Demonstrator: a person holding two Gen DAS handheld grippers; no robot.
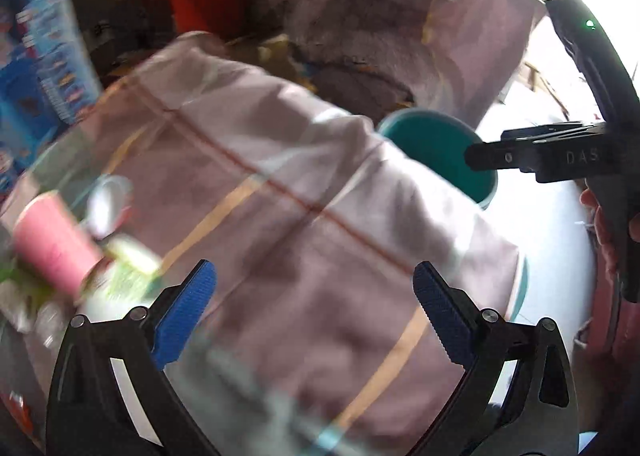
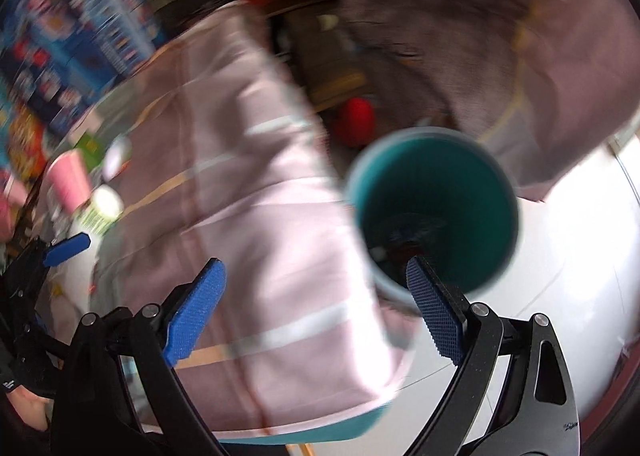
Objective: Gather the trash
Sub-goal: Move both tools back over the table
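At the surface's left edge, a pink cylindrical cup (image 1: pixel 56 244) and crumpled green-white wrappers (image 1: pixel 128 268) remain uncollected. Both the left hand-held gripper (image 1: pixel 316 312) and right hand-held gripper (image 2: pixel 316 312) gape wide, empty. Right, beside the surface, the teal round bin (image 2: pixel 436 208) already holds some scraps.

Pale pink cloth (image 1: pixel 280 192) with tan and white stripes, teal bin (image 2: pixel 436 208), pink cup (image 1: pixel 52 244), blue pads (image 2: pixel 194 320) on black grippers, blue printed box (image 2: pixel 80 36)
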